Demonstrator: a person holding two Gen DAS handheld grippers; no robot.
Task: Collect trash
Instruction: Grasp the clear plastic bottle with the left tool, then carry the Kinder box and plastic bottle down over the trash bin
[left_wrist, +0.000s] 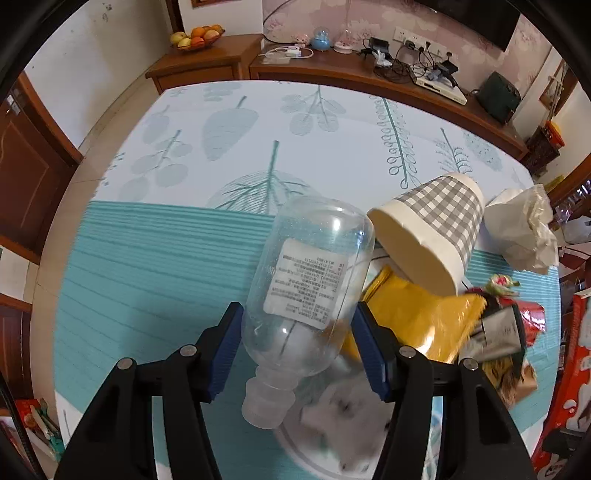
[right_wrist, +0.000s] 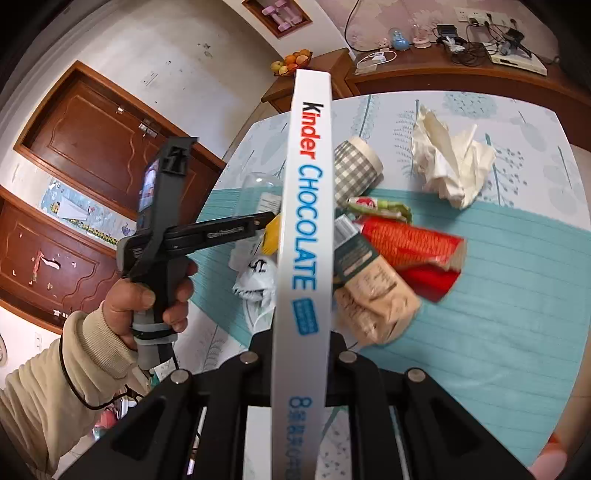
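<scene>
Left gripper (left_wrist: 297, 345) is pinching the clear bottle (left_wrist: 308, 280) mid-surface, right gripper (right_wrist: 299, 354) clamps the chocolate box (right_wrist: 304, 229); I'd lift straight up, clear of the checked cup (left_wrist: 430, 236).

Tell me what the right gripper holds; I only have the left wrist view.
Observer: The right gripper is shut on a flat white Kinder Chocolate box, seen edge-on.
Operator: Who carries the left gripper around my clear plastic bottle?
Observer: A hand in a cream sleeve grips its handle.
Operator: What is the blur right of the yellow wrapper?
Observer: A red ribbed wrapper beside a beige snack packet with a dark green top.
</scene>
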